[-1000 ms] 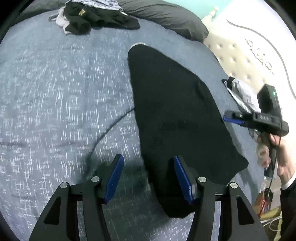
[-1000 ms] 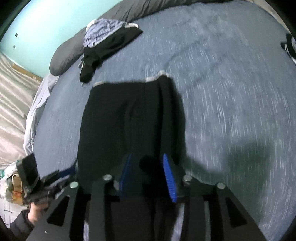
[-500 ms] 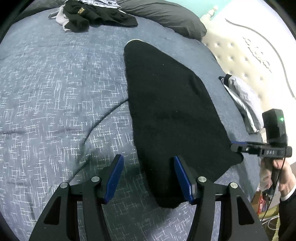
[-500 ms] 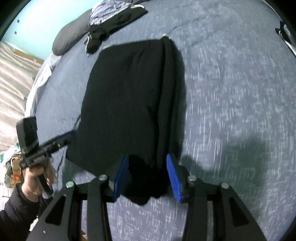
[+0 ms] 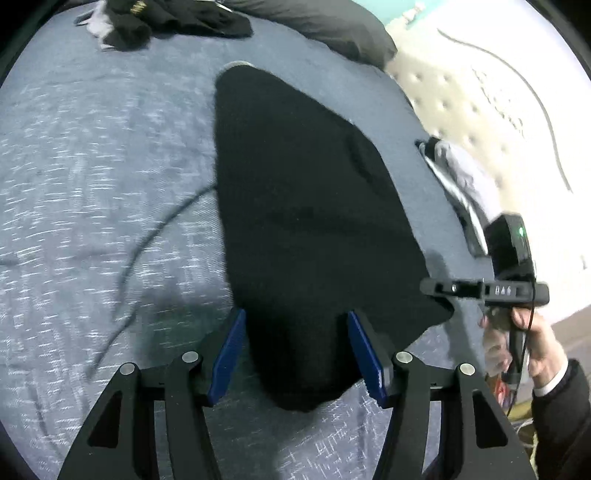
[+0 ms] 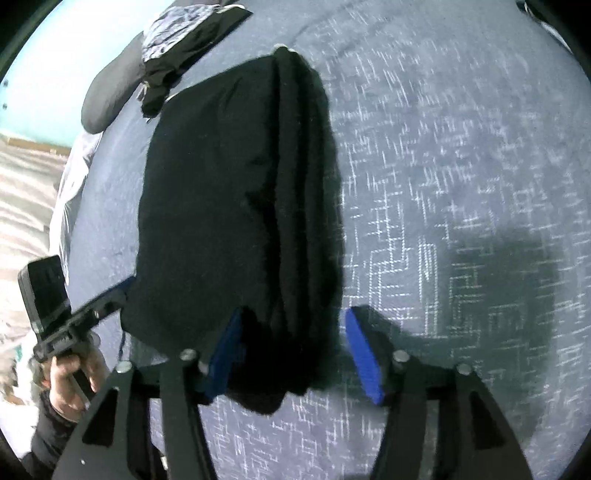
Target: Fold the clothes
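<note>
A black garment [image 5: 303, 206] lies folded lengthwise on the blue-grey bedspread [image 5: 92, 166]. In the right wrist view its long fold [image 6: 295, 184] runs along the right side. My left gripper [image 5: 297, 354] is open, its blue pads on either side of the garment's near corner. My right gripper [image 6: 294, 352] is also open, and the other near end [image 6: 273, 369] lies loose between its pads, against the left one. Each gripper shows in the other's view, held in a hand: the right gripper [image 5: 439, 287] at the garment's right corner, the left gripper [image 6: 110, 299] at its left edge.
A heap of dark clothes [image 5: 166, 22] and a dark pillow [image 5: 325, 29] lie at the far end of the bed. More folded clothing [image 5: 458, 177] sits by the padded headboard [image 5: 480, 92]. A thin dark line [image 5: 155, 229] crosses the bedspread on the left.
My right gripper's pads have spread apart and let go of the garment's end, which now rests on the bed. The left gripper stayed open and shifted right over the near corner.
</note>
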Demonstrator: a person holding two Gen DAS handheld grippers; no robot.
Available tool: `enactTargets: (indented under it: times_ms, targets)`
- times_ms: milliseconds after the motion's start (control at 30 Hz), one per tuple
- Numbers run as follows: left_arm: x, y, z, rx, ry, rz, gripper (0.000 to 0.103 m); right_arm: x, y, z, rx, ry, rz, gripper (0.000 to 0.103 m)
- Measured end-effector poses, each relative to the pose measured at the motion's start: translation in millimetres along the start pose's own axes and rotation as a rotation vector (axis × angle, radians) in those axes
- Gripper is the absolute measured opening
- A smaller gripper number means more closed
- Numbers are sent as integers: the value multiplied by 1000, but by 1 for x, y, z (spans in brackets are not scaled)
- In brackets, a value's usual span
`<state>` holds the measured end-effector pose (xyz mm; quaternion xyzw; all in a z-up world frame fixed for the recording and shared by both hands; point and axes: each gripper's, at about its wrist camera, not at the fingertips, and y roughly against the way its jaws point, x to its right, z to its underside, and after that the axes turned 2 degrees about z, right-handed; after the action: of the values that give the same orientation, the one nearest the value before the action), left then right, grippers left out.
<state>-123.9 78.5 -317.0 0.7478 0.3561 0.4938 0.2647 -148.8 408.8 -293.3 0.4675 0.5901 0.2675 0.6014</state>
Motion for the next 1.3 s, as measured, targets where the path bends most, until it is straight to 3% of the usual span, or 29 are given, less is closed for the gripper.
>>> enactTargets:
  times_ms: [200, 367, 633, 667, 733, 800, 1100, 1167, 1233, 1300]
  targets:
    - [-4, -17, -1, -27, 40, 49, 71, -1, -14, -8, -10, -32, -50, 68]
    - [-11, -32, -2, -40, 69, 76, 77, -7, -22, -11, -17, -10, -30, 72]
    - [-12, -33, 1, -34, 56, 94, 75, -13, -30, -14, -9, 44, -7, 74]
    - [-12, -32, 2, -32, 59, 101, 71, -13, -30, -14, -11, 47, -16, 73]
    - [-11, -28, 5, -26, 62, 117, 66, -15, -29, -13, -18, 58, -47, 60]
    - [-10, -26, 7, -20, 59, 122, 65, -13, -31, -14, -23, 54, -72, 53]
    - [-15, -40, -1, -12, 58, 157, 68, -8, -45, -23, -12, 31, -145, 58]
    - [-11, -38, -1, -11, 52, 149, 67, -9, -42, -22, -2, 46, -155, 54]
    - [-7, -35, -1, -8, 48, 143, 63, -12, -37, -21, 6, 63, -173, 42]
    - [0, -29, 0, 3, 46, 145, 61, -14, -34, -21, 6, 78, -177, 42]
